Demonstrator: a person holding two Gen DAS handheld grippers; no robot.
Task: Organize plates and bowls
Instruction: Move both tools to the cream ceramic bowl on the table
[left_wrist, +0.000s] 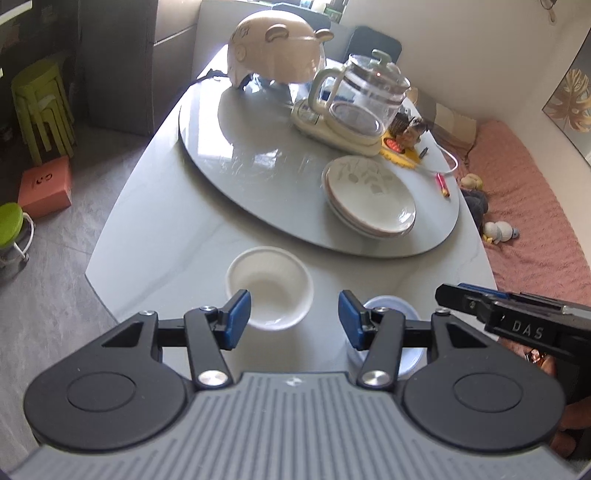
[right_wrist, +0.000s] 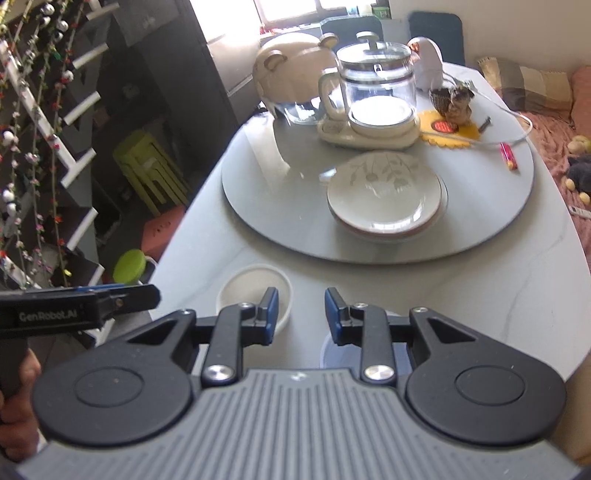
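White bowl (left_wrist: 269, 286): rigid, glossy, breakable, best pinched across its rim; left gripper (left_wrist: 294, 319) and right gripper (right_wrist: 297, 316) both gape empty.

Bright daylight from far window (right_wrist: 288, 14), glare on table (left_wrist: 236, 155), fisheye-bent edges, slight blur

Right gripper (right_wrist: 300, 314) fingers apart, empty, above pale grey marble bench (right_wrist: 461, 288). Round white ceramic bowl (right_wrist: 243, 288) beneath left finger; stacked leaf-patterned plates (right_wrist: 384, 195) on grey turntable (right_wrist: 277, 206).

left gripper (left_wrist: 294, 317): jaws apart, empty, angled downward
right gripper (right_wrist: 301, 314): jaws narrower, empty, angled downward
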